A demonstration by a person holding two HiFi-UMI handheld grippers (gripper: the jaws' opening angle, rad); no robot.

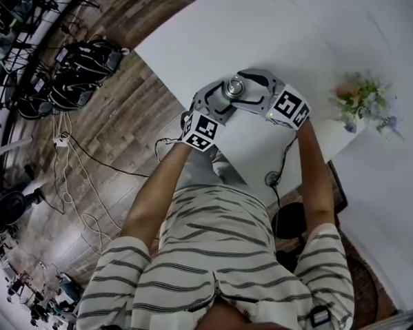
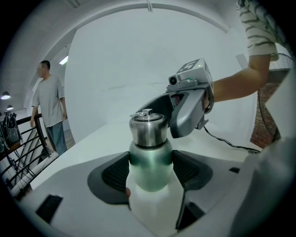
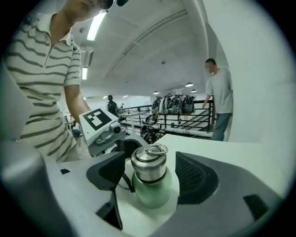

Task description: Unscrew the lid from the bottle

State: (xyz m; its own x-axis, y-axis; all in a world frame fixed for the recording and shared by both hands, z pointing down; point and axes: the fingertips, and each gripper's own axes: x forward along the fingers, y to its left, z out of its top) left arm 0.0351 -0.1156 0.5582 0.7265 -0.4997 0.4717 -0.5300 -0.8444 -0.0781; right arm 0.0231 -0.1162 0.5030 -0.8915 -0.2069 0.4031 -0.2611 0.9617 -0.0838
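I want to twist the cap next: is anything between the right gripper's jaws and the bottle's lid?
Nothing visible does. The steel lid sits directly between the open right gripper, with a bare gap on each side; its ring handle lies on top. The left gripper clamps the green bottle lower down.

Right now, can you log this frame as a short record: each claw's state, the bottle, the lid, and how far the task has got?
left claw: shut on the bottle, pads pressing both sides of its green body
right claw: open, pads on either side of the lid, gaps showing
bottle: upright over the white table; base hidden
lid: steel, ring on top, still on the bottle
task: lid not yet off
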